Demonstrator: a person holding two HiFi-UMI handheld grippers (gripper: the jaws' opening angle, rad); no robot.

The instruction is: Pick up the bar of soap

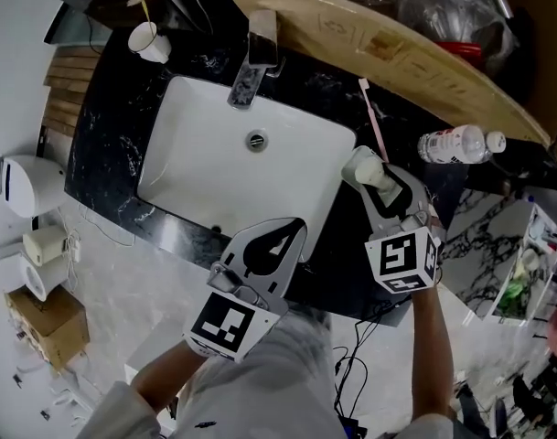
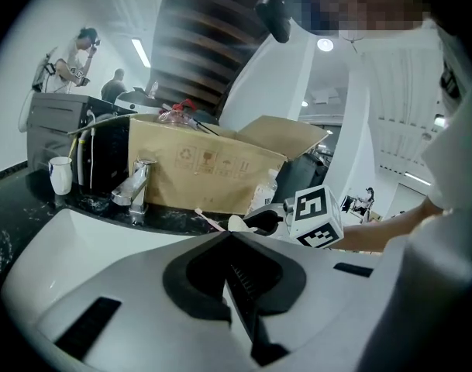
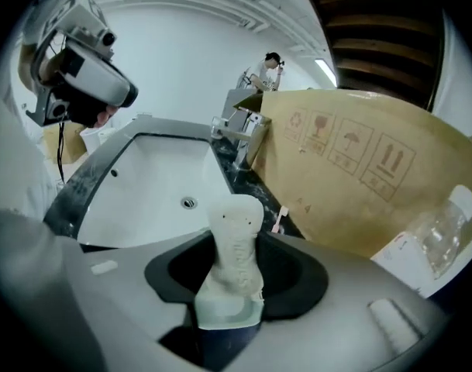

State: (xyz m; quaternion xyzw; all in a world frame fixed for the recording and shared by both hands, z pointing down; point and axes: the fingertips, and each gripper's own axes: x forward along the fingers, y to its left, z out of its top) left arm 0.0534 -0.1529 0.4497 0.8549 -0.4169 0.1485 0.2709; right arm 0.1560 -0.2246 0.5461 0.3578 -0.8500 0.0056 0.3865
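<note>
Jaws of the right gripper are clamped on the lower end of the bar of soap, which fills the gap between them. Its pale, rounded upper end with raised lettering projects beyond the tips. Jaws of the left gripper are pressed together with nothing between them.

The head view shows the soap at the right rim of the white basin, with the right gripper over the black marbled counter. The left gripper is at the basin's front edge, well apart from the soap.

On the counter:
- A chrome faucet stands behind the basin.
- A white cup is at the back left.
- A pink toothbrush lies just beyond the soap.
- A clear bottle lies on its side to the right.
- A sheet of brown cardboard stands along the back.

The room has a pale floor, with a cardboard box on it to the left
</note>
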